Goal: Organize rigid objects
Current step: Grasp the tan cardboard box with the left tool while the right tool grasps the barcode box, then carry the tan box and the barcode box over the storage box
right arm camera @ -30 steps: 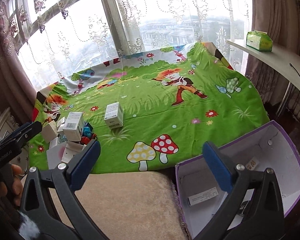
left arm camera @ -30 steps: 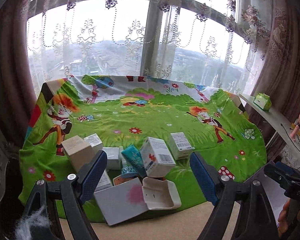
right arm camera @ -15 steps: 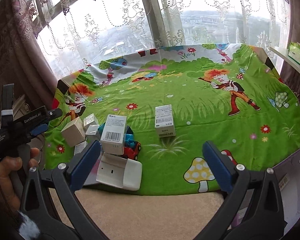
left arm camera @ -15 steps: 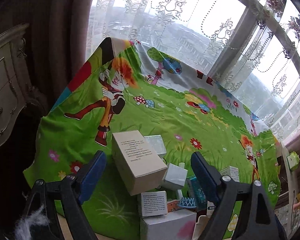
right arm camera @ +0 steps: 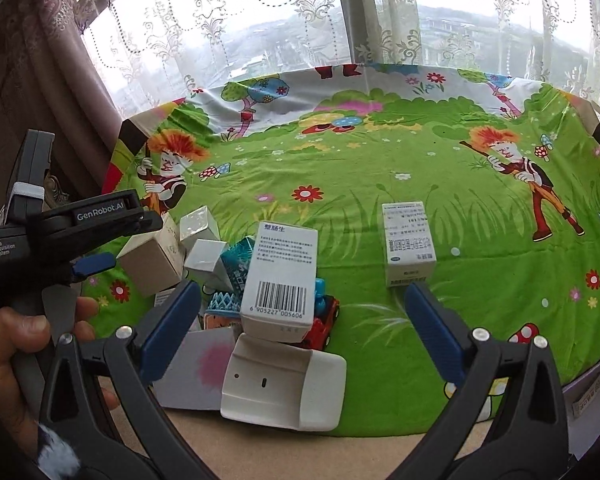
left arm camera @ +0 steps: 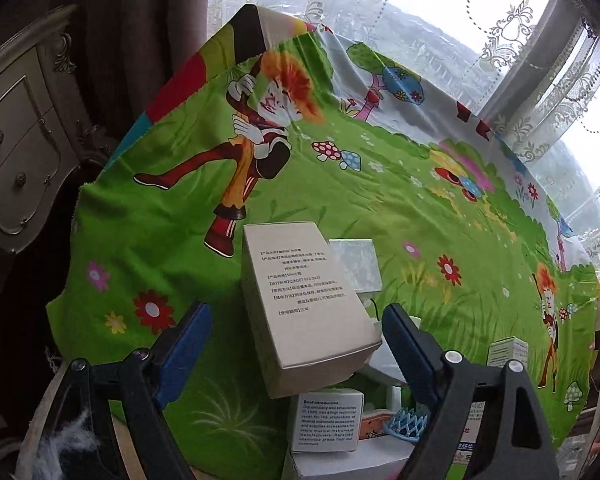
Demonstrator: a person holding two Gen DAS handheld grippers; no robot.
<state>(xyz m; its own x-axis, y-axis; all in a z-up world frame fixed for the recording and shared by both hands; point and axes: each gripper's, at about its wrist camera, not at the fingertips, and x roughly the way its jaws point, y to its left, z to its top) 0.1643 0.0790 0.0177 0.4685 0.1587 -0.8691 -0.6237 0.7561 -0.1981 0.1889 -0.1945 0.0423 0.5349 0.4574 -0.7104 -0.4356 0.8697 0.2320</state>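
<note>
Cloth (left arm camera: 172,216) printed with cartoon figures covered the whole work surface ahead of both tongs, and the clutter of small cartons sat bunched at its near edge. Within that heap the grey-beige box (left arm camera: 304,308) was the biggest piece facing the left gripper (left arm camera: 296,344): it lay directly ahead, between the two blue pads, tilted, with its long axis running away from the tongs and slightly toward their left. The left gripper was plainly the nearer one; in the right wrist view the same box (right arm camera: 152,260) sat far off to the left of the right gripper (right arm camera: 300,320), beside the person's left hand (right arm camera: 16,344). Judged from this, the next move called for a straight push forward and down to straddle the box's narrow width. The left jaws stood wide, pads clear of both long sides, holding nothing. The right gripper was likewise spread wide and empty, with the barcode carton (right arm camera: 280,276) and a white tray (right arm camera: 284,388) lying between its pads untouched. A smaller silver box (left arm camera: 356,264) leaned just behind the beige one.
</note>
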